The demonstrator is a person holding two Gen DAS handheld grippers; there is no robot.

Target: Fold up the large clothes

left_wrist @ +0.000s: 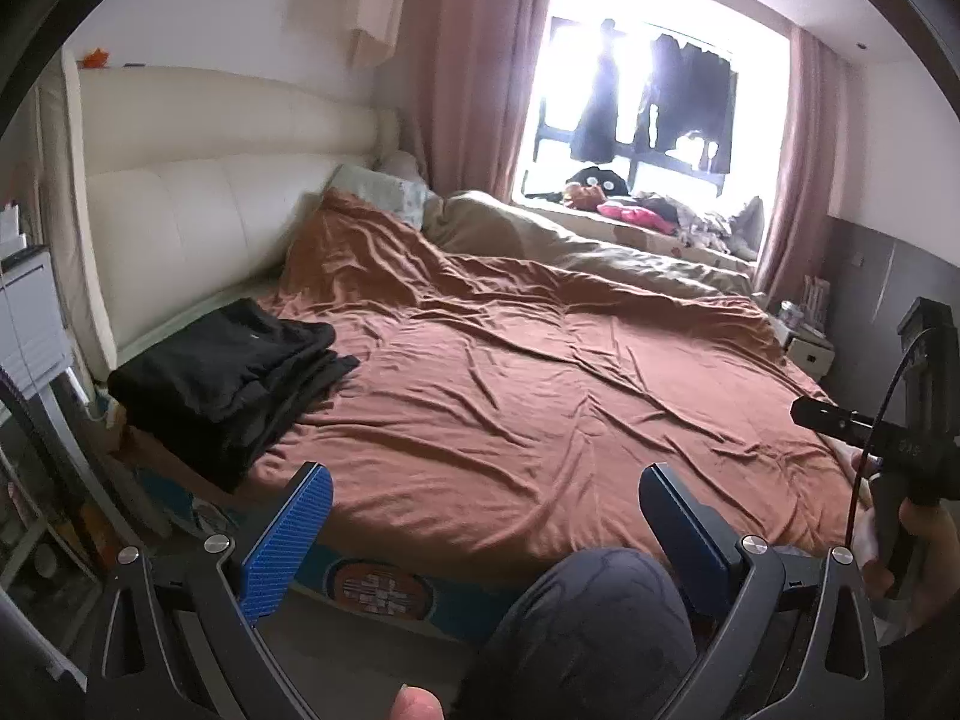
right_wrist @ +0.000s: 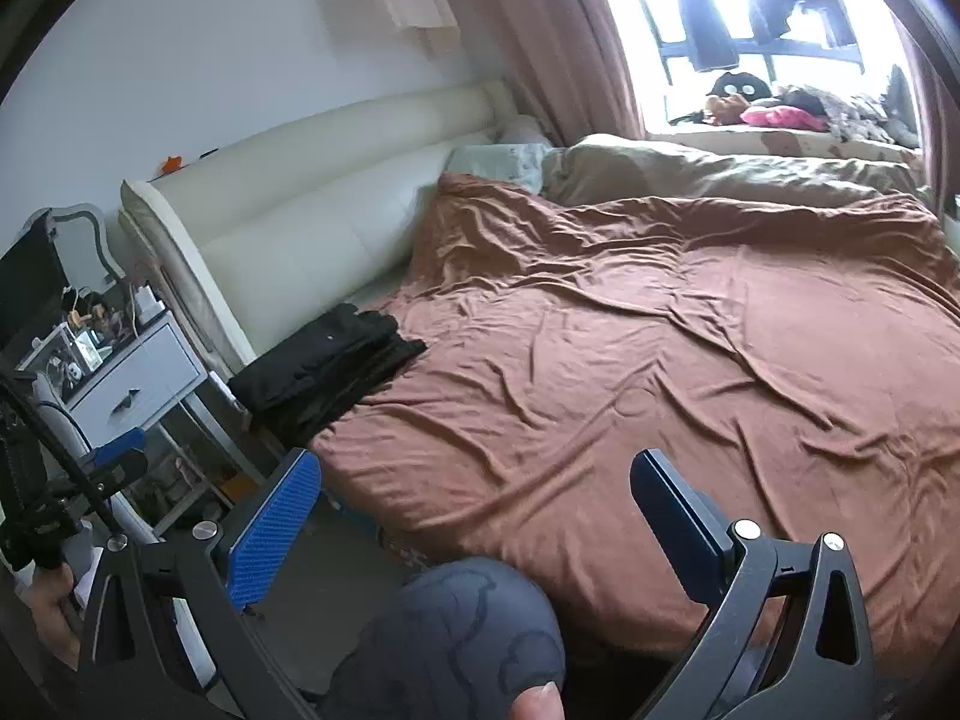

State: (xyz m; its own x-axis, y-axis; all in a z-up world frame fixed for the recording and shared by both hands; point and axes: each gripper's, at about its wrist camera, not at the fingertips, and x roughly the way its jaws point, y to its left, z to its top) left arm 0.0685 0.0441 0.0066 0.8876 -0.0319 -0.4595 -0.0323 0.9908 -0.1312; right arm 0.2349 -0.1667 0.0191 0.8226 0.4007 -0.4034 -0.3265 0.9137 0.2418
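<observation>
Left gripper [left_wrist: 483, 534]: jaws spread wide with nothing between them, held back from the bed's near edge, above the person's knee [left_wrist: 591, 630].
Right gripper [right_wrist: 474, 531]: likewise fully spread and empty-handed, facing the bed from the same near side.
Black clothes [left_wrist: 231, 378]: a folded dark stack at about 9 o'clock in the left wrist view, on the bed's near-left corner close to the cream headboard [left_wrist: 198, 210]; in the right wrist view it lies near 10 o'clock.
Brown sheet [left_wrist: 540, 372]: wrinkled, covering most of the mattress; no unfolded garment shows on it.
Stage, as I judge it: either the stack is done, or the next garment has yet to be brought in.
Risk, stack edge: the pile sits right at the mattress corner, so a nudge from a finger could tip it to the floor.
Risk, wrong cloth: pinching low on the bed could catch the sheet instead of a garment and drag it.
Risk, dark layers: black on black hides edges, so one grasp may lift several layers and undo the folds.
Risk, glare: the bright window [left_wrist: 654, 108] at 1 o'clock washes out far detail.
</observation>
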